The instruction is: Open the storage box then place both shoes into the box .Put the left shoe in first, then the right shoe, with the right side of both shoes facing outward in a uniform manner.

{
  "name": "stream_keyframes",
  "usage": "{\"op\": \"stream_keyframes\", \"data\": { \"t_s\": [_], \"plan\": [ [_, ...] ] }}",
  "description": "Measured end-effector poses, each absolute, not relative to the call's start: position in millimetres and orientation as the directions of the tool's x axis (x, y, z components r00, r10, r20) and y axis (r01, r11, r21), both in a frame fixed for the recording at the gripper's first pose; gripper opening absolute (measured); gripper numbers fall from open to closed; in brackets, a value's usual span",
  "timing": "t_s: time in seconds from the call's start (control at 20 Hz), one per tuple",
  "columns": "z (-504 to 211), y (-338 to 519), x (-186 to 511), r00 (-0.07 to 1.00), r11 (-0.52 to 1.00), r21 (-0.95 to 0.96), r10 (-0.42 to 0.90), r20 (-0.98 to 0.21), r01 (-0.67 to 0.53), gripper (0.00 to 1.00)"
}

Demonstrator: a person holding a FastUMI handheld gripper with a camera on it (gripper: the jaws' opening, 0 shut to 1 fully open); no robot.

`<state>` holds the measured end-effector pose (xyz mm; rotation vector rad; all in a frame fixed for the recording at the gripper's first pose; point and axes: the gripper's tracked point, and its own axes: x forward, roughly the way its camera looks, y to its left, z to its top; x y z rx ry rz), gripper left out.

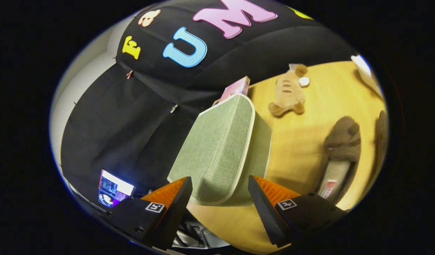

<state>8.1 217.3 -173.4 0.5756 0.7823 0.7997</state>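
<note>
The storage box [217,148] is green fabric with cream trim, and its lid lies flat on top. It stands on the wooden table [302,148], and the whole scene looks tilted. My gripper [219,180] is open, and the lid's near rim sits between the fingers; I cannot see either finger pressing on it. Past the box's far side lies a brown shoe [341,145] with a pale insole, its opening turned toward me. A second dark shoe [381,132] lies just beyond the first, mostly cut off.
A tan plush toy [287,92] lies on the table beyond the box. A pink carton [235,88] stands behind the box against the black cloth wall. A white object [365,71] sits at the table's far corner. A lit screen [113,187] glows near the left finger.
</note>
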Motion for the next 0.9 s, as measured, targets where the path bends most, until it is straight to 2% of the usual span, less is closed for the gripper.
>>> {"op": "stream_keyframes", "data": {
  "t_s": [0.4,0.55,0.65,0.7,0.75,0.8,0.9],
  "plan": [
    [-193,246,22,0.314,0.291,0.946,0.92,-0.235,-0.144,0.98],
    [-194,250,26,0.309,0.206,0.978,0.933,-0.185,-0.038,0.97],
    [-195,252,25,0.312,0.193,0.981,0.934,-0.176,-0.024,0.96],
    [-192,251,24,0.314,0.176,0.984,0.935,-0.164,-0.012,0.85],
    [-188,253,24,0.302,0.148,0.989,0.943,-0.144,0.008,0.79],
    [-187,252,22,0.298,0.148,0.989,0.943,-0.146,0.016,0.79],
    [-184,251,22,0.283,0.149,0.989,0.947,-0.149,0.025,0.69]
  ]
}}
